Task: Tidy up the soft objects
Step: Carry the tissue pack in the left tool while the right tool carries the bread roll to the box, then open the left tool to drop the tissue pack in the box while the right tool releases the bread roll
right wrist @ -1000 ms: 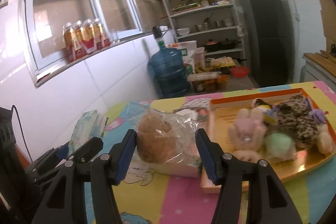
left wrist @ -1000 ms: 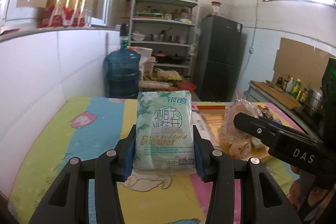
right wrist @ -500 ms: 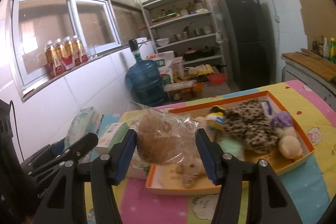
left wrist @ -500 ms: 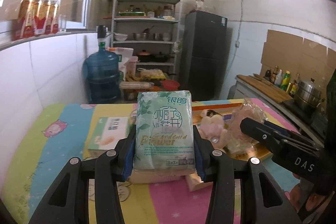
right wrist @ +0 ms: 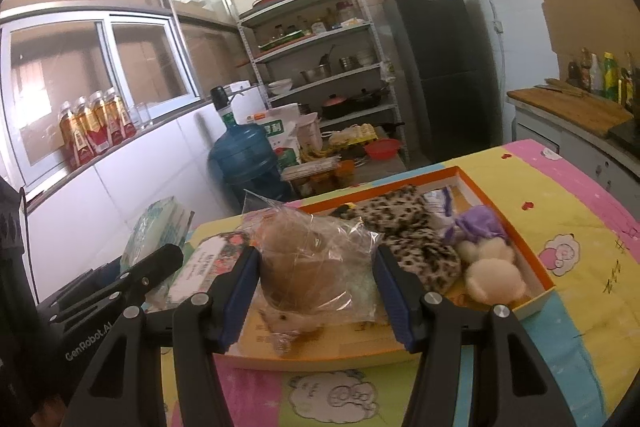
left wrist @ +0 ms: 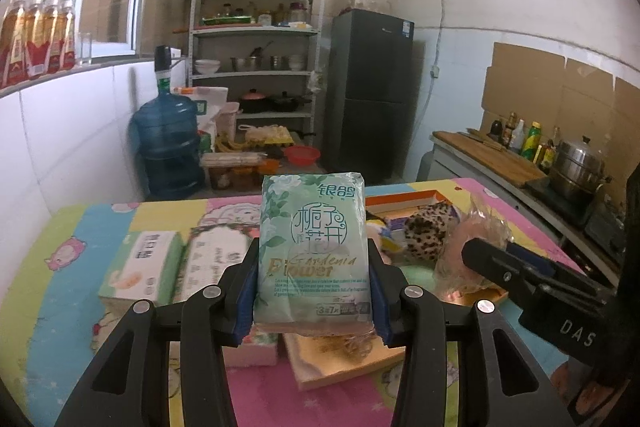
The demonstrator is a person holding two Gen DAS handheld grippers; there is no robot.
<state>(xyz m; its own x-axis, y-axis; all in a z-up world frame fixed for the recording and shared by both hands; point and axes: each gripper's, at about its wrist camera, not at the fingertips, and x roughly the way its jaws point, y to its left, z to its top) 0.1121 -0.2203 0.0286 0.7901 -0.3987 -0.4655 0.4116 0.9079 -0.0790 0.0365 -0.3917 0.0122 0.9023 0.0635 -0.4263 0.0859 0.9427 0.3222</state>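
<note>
Left claw [left wrist: 312, 291] grips a tissue pack [left wrist: 313, 251]; right claw [right wrist: 316, 291] grips a bagged plush [right wrist: 312, 267] above the toy-crowded orange tray [right wrist: 536, 267].

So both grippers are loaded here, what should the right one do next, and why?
Probably lower the right gripper and release. Its fingers clamp the bagged plush toy, which already hangs over the near end of the orange tray, where the leopard plush and other soft toys lie. The left gripper can wait, holding its green tissue pack.
</note>
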